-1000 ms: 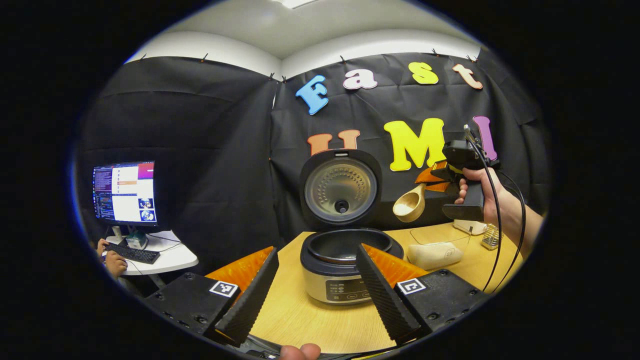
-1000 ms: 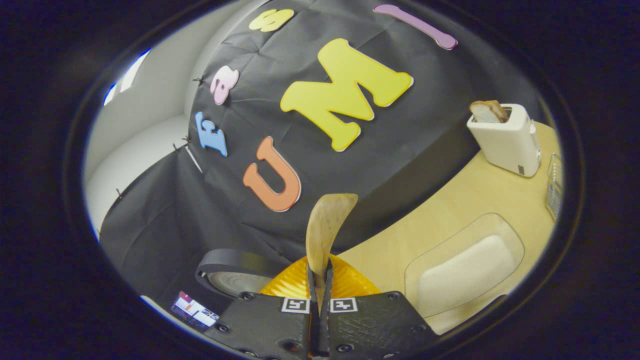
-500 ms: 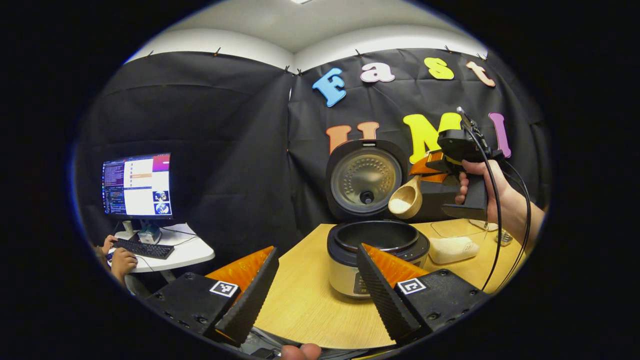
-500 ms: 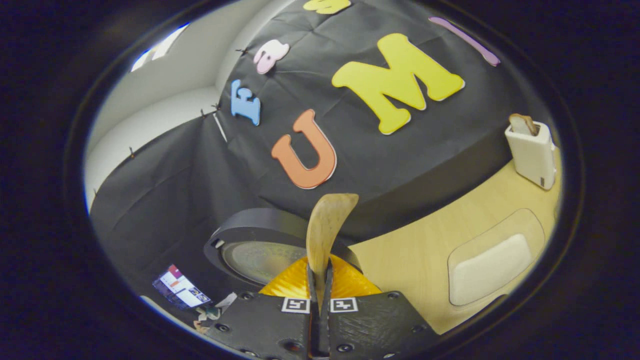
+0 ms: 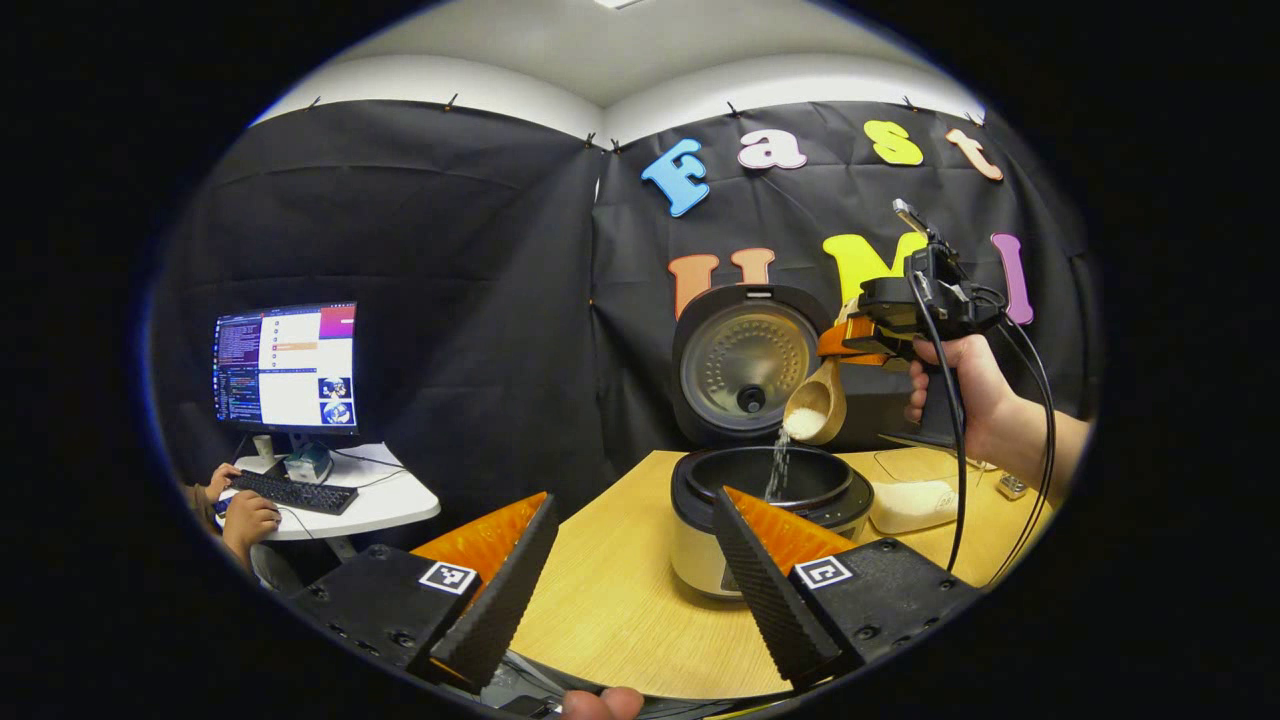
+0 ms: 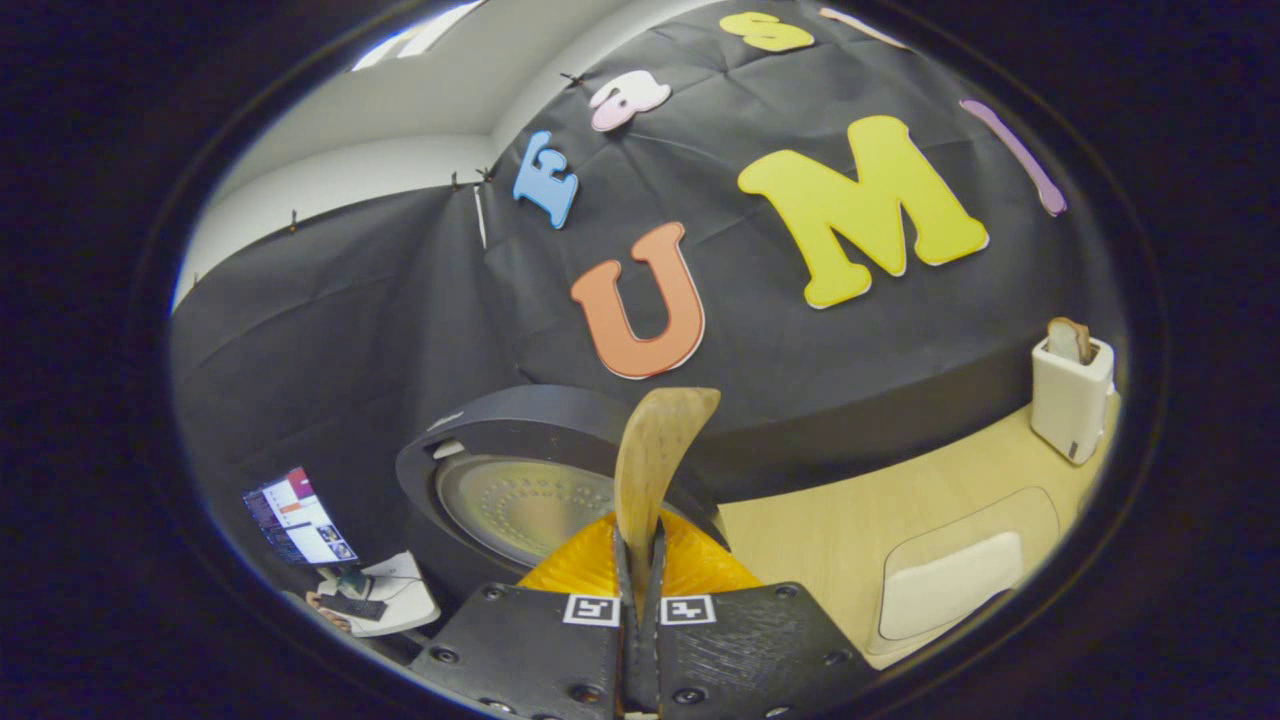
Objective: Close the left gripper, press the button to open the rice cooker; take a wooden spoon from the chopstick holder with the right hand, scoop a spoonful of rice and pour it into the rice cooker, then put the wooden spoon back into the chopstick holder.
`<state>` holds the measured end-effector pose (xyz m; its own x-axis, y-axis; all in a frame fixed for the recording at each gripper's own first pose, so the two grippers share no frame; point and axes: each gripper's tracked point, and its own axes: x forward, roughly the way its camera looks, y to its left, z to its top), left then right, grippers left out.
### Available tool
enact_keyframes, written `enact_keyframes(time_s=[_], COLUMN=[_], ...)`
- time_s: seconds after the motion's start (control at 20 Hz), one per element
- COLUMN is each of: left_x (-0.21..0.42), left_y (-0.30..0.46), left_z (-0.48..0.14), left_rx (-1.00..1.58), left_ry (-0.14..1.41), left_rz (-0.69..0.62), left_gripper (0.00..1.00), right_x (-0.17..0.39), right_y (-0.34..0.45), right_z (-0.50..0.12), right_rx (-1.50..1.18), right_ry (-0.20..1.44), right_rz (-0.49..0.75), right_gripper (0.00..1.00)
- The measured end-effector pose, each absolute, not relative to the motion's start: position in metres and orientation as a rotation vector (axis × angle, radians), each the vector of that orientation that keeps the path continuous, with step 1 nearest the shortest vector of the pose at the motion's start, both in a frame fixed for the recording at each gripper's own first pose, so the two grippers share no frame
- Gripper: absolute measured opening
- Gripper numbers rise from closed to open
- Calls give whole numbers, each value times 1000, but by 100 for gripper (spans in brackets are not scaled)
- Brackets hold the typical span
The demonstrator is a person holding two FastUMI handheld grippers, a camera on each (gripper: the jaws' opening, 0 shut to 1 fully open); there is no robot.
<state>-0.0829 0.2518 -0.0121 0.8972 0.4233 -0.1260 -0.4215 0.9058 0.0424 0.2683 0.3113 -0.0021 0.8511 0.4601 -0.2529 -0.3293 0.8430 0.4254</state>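
The left gripper view looks from low over the near edge of the counter [image 5: 610, 600], facing the back wall. Its own left tool [image 5: 625, 590] shows at the bottom, fingers apart. From here the rice cooker [image 5: 765, 510] is close, a bit right of the middle, and the right tool [image 5: 850, 340] is farther off and higher up. A screen [image 5: 287, 367] stands far off to the left. The right gripper view looks from up high, tipped sideways, along its own tool [image 6: 640, 560] toward the wall. The cooker's lid [image 6: 520, 490] is very near, just below. Both views share the lid, the wooden spoon [image 6: 650, 460], the screen, the counter and the white rice tub [image 6: 950, 595].
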Motion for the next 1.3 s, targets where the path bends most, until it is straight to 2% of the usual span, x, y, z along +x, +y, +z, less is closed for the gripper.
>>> enact_keyframes(time_s=[0.1, 0.15, 0.85, 0.9, 0.95, 1.3], left_x=[-84, -85, -89, -89, -88, -89], left_y=[254, 257, 262, 261, 260, 254], left_z=[-10, -10, -8, -6, -3, 2], left_rx=[10, 6, 4, -2, -4, -6], left_ry=[130, 125, 107, 101, 96, 81], left_rz=[446, 453, 470, 467, 461, 444], left_gripper=[95, 99, 99, 95, 99, 99], right_x=[268, 268, 254, 252, 249, 230], right_y=[312, 313, 341, 343, 345, 365], right_z=[-3, -3, 23, 27, 30, 52], right_rx=[348, 334, 133, 119, 97, -121], right_ry=[349, 346, 226, 209, 189, 24], right_rz=[426, 430, 454, 456, 458, 490], right_gripper=[0, 0, 0, 0, 0, 0])
